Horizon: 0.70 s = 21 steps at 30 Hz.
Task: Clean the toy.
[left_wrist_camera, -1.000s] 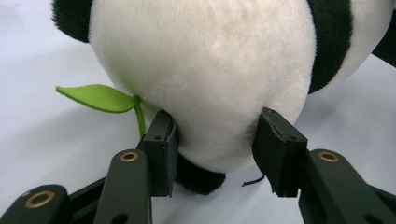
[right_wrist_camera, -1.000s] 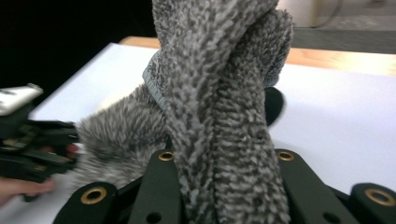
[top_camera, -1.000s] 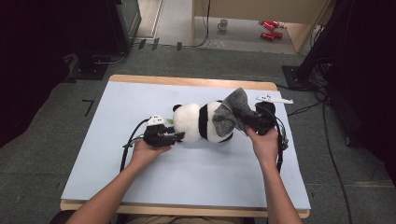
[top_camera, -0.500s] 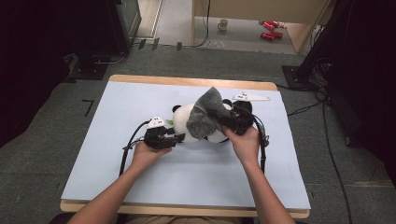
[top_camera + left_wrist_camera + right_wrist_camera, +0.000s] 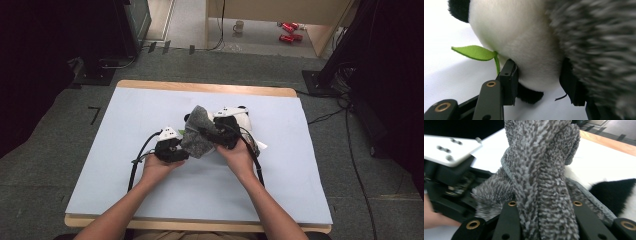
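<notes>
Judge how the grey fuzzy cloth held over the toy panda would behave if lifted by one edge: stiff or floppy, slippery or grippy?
The grey cloth is probably floppy: it bunches and folds between the right gripper jaws. Its looped pile likely grips rather than slips. It seems light, draping over the panda without flattening it.

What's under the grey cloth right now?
The grey cloth, pinched in the right gripper, is draped over the panda plush. White fur and a black patch show beside it; the left gripper clamps the plush. The covered part is hidden.
</notes>
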Available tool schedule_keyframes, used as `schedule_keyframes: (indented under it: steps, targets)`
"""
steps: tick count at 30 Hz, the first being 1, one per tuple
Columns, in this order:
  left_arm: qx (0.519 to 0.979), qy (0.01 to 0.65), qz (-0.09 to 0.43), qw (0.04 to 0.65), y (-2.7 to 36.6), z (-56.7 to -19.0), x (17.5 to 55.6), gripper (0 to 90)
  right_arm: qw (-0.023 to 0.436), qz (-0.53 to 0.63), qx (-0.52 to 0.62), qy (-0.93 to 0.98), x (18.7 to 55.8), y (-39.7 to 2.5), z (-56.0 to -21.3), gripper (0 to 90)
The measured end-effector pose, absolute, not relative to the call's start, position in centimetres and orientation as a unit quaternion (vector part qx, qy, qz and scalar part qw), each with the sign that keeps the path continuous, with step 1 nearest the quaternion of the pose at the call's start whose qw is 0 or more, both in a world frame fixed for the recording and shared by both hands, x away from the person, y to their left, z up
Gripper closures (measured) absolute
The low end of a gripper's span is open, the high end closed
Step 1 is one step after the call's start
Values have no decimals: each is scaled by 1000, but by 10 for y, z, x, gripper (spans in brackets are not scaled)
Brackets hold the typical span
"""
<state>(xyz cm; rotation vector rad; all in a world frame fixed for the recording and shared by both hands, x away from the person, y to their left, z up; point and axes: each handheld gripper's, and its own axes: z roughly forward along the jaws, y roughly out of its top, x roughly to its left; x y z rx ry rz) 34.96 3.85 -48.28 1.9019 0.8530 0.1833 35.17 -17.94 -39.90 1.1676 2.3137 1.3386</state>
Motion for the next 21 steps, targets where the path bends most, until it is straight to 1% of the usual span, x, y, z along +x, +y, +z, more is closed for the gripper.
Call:
schedule_keyframes:
  steps: [3,11,21]
  targets:
    - [786,354,74,501,39,-483,350,505,119,454,401,787,354,-185,-402,739]
    - [790,345,81,499,38,-482,355,503,128,450,439,767,353,-213,-395,743]
    - [797,336,64,499,39,-479,364,496,139,459,468,742,345,-253,-384,737]
